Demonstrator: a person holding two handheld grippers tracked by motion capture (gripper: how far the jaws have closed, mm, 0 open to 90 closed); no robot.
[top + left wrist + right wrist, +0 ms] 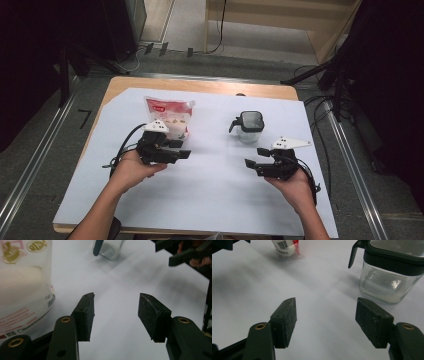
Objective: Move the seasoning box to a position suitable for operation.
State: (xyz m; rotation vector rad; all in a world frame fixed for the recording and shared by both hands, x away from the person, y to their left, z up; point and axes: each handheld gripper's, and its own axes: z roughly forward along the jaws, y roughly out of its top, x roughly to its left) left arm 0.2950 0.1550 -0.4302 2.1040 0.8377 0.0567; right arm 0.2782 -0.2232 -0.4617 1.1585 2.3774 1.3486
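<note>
White sheet over a wooden table [120, 84]; my tongs hang above it, both spread wide and empty.
The pouch [169, 117] stands just behind my left tongs [183, 149]; the lidded jar [250, 127] stands right of the pouch, just beyond my right tongs [254, 157]. I'd square up to the pouch and pinch low. Its red print is too blurred to read; a gold fish emblem [37, 245] shows.

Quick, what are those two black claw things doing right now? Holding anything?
Left tool: open, holding nothing, beside the refill pouch.
Right tool: open, holding nothing, near the lidded glass jar.
</note>
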